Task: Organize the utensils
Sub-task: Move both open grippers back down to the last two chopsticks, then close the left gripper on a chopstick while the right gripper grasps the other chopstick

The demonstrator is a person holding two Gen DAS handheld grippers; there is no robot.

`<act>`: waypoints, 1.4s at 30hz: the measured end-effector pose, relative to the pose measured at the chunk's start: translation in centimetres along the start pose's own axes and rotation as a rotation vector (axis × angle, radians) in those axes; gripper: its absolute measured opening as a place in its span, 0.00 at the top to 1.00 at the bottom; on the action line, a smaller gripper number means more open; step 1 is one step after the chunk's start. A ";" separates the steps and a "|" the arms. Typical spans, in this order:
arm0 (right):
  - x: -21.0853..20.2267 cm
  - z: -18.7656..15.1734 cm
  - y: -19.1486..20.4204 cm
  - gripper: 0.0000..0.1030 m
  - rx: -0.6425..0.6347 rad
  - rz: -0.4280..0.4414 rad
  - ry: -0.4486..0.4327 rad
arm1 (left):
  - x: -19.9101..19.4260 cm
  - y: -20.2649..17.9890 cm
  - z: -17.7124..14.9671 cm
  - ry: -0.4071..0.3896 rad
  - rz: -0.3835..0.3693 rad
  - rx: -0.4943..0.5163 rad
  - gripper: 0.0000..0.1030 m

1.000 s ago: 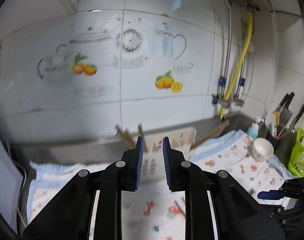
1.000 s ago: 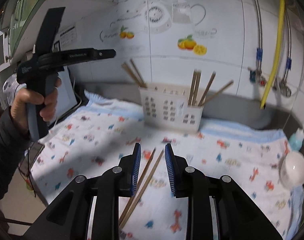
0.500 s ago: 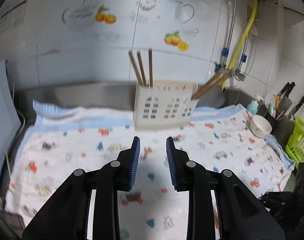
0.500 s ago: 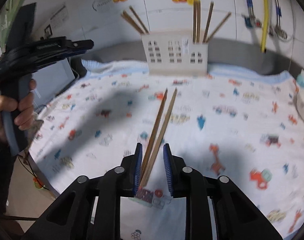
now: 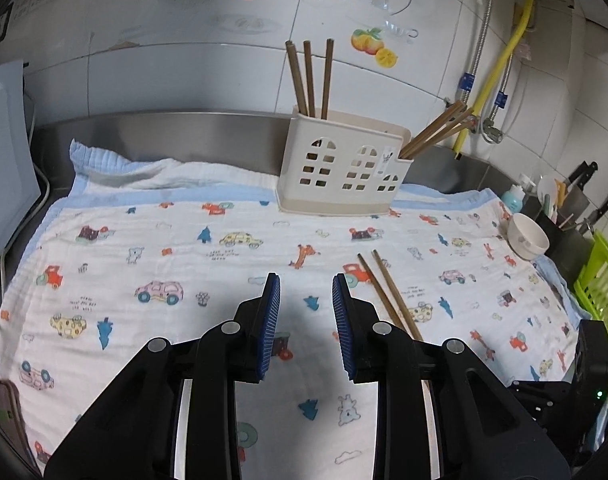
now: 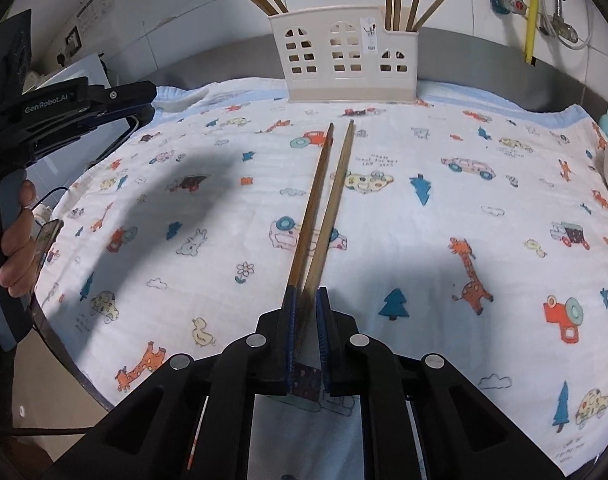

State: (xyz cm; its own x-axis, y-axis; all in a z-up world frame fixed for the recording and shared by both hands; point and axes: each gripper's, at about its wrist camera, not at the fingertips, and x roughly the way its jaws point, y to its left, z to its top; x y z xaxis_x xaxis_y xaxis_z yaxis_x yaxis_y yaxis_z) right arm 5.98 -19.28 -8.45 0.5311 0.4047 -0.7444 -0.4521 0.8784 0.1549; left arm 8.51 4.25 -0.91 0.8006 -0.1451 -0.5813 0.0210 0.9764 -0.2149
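A cream utensil holder [image 5: 344, 168] stands at the back of the patterned cloth, with brown chopsticks upright in its left and right ends; it also shows in the right wrist view [image 6: 350, 58]. Two brown chopsticks [image 6: 322, 208] lie on the cloth, their near ends between the blue pads of my right gripper [image 6: 306, 300], which is closed on them. The same pair shows in the left wrist view [image 5: 388, 292]. My left gripper [image 5: 306, 288] is open and empty above the cloth, left of the pair.
A white bowl [image 5: 528, 236], a blue bottle [image 5: 514, 196], knives [image 5: 580, 188] and a green basket [image 5: 604, 280] stand at the right. A white appliance [image 5: 3, 152] stands at the left. The tiled wall and steel backsplash [image 5: 163, 132] lie behind the holder.
My right gripper has come down over the two chopsticks and closed on their near ends. My left gripper has tilted down toward the cloth and opened wider.
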 end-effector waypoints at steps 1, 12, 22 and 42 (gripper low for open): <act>0.0 0.0 0.1 0.91 -0.004 -0.008 0.001 | 0.0 0.0 -0.1 0.002 0.000 -0.002 0.73; 0.6 -0.2 0.9 0.91 -0.042 -0.069 0.013 | 0.5 -0.2 -0.9 0.025 -0.011 -0.005 0.73; -0.5 -0.5 -0.7 0.94 0.004 -0.046 -0.025 | 1.1 -1.8 -2.7 0.084 -0.051 -0.002 0.73; -6.3 -0.7 -4.3 0.94 0.020 -0.066 -0.163 | 3.4 -9.9 -9.4 0.263 -0.172 0.044 0.71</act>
State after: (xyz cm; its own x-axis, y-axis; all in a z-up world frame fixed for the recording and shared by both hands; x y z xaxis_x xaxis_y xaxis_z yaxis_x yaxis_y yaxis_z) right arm 4.03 -25.81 -4.86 0.6692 0.3806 -0.6382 -0.3994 0.9085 0.1231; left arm 5.44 -7.38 -8.16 0.6012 -0.3398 -0.7233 0.1733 0.9390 -0.2972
